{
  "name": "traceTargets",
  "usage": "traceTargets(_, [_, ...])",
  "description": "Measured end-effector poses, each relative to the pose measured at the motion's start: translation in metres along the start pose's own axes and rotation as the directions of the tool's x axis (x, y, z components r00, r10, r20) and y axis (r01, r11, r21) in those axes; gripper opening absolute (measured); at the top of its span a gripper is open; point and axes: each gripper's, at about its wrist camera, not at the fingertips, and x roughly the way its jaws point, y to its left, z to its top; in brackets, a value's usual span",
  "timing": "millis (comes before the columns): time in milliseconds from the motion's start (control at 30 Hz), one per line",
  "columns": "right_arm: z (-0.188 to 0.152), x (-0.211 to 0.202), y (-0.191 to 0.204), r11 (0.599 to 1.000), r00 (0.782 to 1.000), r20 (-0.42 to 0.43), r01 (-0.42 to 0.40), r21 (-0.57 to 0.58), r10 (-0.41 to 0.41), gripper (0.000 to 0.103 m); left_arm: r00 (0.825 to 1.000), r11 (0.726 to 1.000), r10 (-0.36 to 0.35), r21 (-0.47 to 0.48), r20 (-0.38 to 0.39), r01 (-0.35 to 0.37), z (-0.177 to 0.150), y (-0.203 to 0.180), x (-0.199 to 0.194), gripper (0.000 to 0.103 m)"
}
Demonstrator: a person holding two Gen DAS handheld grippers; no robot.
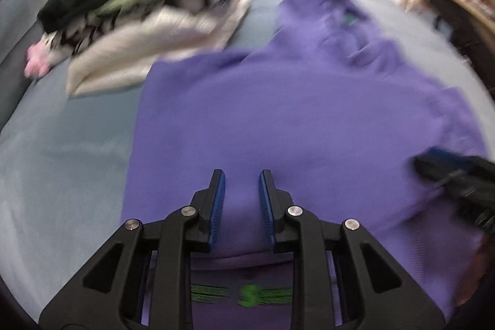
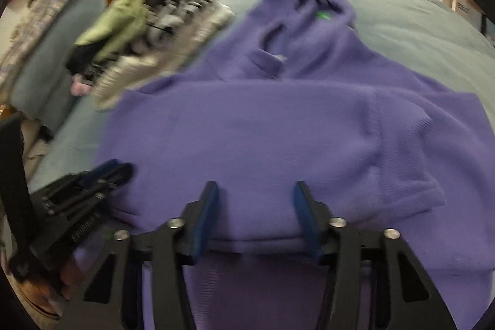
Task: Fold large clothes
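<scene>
We see the purple hoodie [image 1: 294, 119] lying across the centre of both frames on the blue-grey bed cover [image 1: 62, 150], hood toward the top. The left gripper [image 1: 242, 178] stands slightly spread over the hem, its pads clear of the cloth. The right gripper [image 2: 253, 190] stands wider, also pinching nothing. A stack of folded clothes [image 1: 148, 8] at upper left is motion-blurred; we cannot separate its items. The frame edges are cut off by the lens.

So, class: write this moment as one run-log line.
step: folding purple hoodie | left gripper: open, empty | right gripper: open, empty | folded pile: beside hoodie | surface: bed
</scene>
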Motion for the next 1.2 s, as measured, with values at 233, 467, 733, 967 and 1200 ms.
traceTargets(233, [-0.011, -0.047, -0.08, 0.988, 0.996, 0.051, 0.071, 0.137, -0.079, 0.022, 0.998, 0.995, -0.064, -0.072, 0.014, 0.064, -0.006, 0.034, 0.005, 0.018])
traceTargets(467, [-0.03, -0.059, -0.107, 0.976, 0.997, 0.044, 0.059, 0.208, -0.07, 0.023, 0.999, 0.999, -0.035, -0.036, 0.017, 0.036, -0.005, 0.028, -0.003, 0.019])
traceTargets(733, [-0.01, -0.084, -0.088, 0.977, 0.995, 0.094, 0.021, 0.211, -0.042, 0.035, 0.999, 0.999, -0.045, -0.026, 0.029, 0.046, -0.005, 0.027, -0.032, 0.023])
traceTargets(967, [-0.021, -0.131, -0.072, 0.979, 0.991, 0.13, 0.009, 0.202, -0.036, 0.037, 0.994, 0.998, -0.052, -0.017, 0.1, 0.054, -0.008, 0.024, -0.084, 0.042])
traceTargets(1200, [-0.044, -0.189, -0.057, 0.983, 0.984, 0.171, 0.02, 0.183, -0.052, 0.041, 0.987, 0.999, -0.048, 0.011, 0.154, 0.047, -0.022, 0.013, -0.142, 0.052])
